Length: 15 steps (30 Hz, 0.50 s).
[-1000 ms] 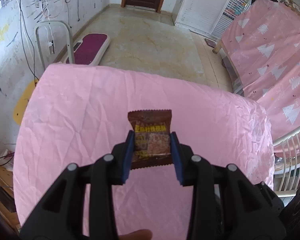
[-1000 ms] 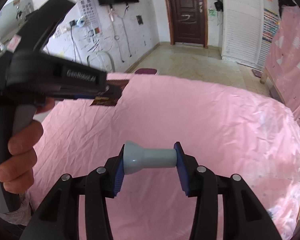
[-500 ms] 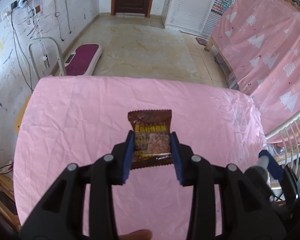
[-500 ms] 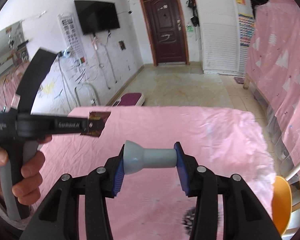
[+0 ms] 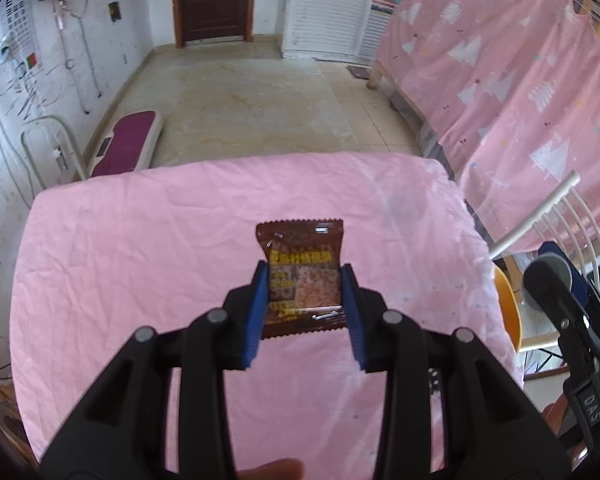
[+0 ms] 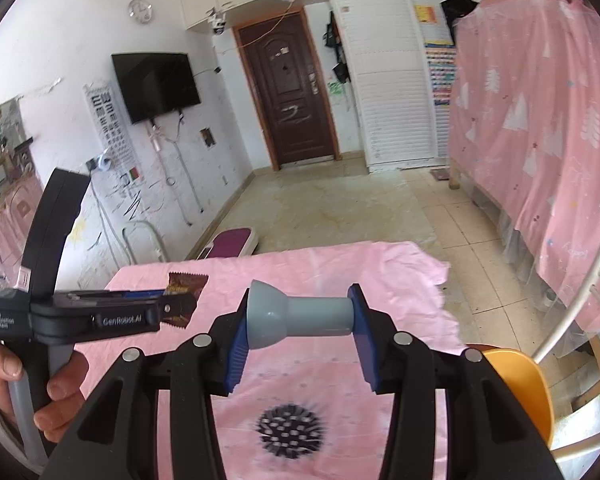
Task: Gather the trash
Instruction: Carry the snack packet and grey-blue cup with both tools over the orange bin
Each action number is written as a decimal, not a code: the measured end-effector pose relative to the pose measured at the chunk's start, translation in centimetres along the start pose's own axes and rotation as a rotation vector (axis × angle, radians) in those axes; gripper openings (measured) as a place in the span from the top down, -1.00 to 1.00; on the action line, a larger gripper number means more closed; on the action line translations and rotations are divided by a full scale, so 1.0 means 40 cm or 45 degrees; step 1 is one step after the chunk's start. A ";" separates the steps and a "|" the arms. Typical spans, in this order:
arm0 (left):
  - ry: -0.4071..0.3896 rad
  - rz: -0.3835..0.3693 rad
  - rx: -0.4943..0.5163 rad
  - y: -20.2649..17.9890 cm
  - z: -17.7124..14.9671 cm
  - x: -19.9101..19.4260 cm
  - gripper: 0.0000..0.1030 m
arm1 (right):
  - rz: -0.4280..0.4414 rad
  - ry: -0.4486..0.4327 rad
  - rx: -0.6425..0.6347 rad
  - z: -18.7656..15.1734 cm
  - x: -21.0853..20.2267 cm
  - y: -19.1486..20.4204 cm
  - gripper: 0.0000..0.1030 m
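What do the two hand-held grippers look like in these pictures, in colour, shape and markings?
Both are black plastic tools with two forked fingers, silver round pivot pins and blue ribbed pads. The left gripper shows, in the right wrist view, a grey pistol handle, white lettering "GenRobot.AI" and a curved black bracket on top. The right gripper looks the same in build. No sleeve is visible.

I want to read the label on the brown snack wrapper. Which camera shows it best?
The left wrist view. There the snack wrapper faces the camera flat, printed side showing, clamped between the left tool pads. The right wrist view shows it only edge-on and small, partly hidden behind the left tool.
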<state>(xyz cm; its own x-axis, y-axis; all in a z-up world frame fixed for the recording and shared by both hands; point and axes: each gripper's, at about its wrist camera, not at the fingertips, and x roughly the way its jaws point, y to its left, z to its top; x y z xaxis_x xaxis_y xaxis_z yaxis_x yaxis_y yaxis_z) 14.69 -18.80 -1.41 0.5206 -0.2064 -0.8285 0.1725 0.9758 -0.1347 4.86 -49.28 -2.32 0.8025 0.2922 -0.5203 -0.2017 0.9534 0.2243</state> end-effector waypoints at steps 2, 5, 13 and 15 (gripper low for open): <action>0.002 -0.034 0.026 -0.031 0.001 0.004 0.34 | -0.014 -0.011 0.020 -0.001 -0.011 -0.024 0.31; -0.008 -0.102 0.064 -0.072 -0.003 0.003 0.34 | -0.043 -0.027 0.049 -0.004 -0.033 -0.065 0.31; -0.061 -0.280 0.191 -0.194 -0.014 -0.019 0.34 | -0.168 -0.082 0.139 -0.026 -0.105 -0.201 0.31; -0.067 -0.315 0.220 -0.228 -0.014 -0.022 0.34 | -0.196 -0.085 0.158 -0.036 -0.115 -0.233 0.31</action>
<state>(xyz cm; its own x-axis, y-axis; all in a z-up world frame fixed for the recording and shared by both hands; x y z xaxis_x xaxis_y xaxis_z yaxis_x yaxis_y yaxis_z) 12.19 -27.49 0.23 0.4870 -0.4439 -0.7522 0.4367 0.8696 -0.2304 2.25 -59.38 -3.20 0.8549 0.1342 -0.5011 -0.0065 0.9687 0.2482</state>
